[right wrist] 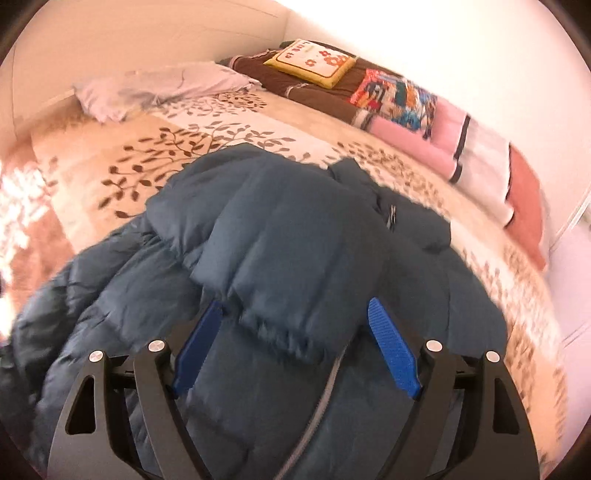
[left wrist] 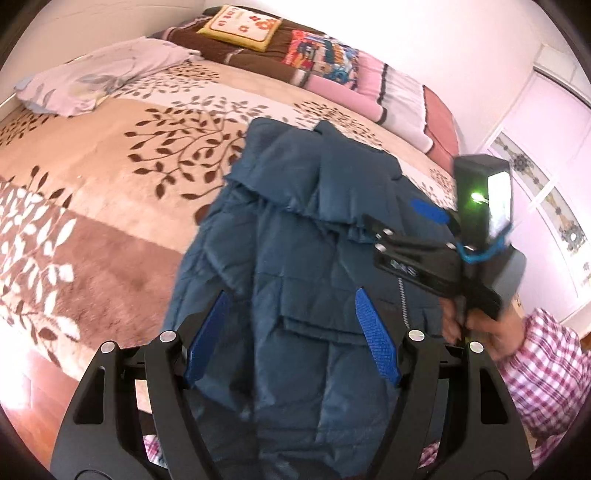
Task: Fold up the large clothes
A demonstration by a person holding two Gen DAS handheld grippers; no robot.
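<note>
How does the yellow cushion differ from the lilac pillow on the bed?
The yellow cushion is square, flat and neat, with orange flowers on a white centre; the lilac pillow is longer, plain and crumpled. The cushion lies on a brown folded blanket; the pillow lies directly on the leaf-patterned bedspread. Both sit near the far wall.

Bright daylight floods both fisheye views, blowing out the white wall and glaring on the floor at lower left. Edges bow and darken into a round vignette. Motion blur smears the bed and jacket, worst in the right wrist view
</note>
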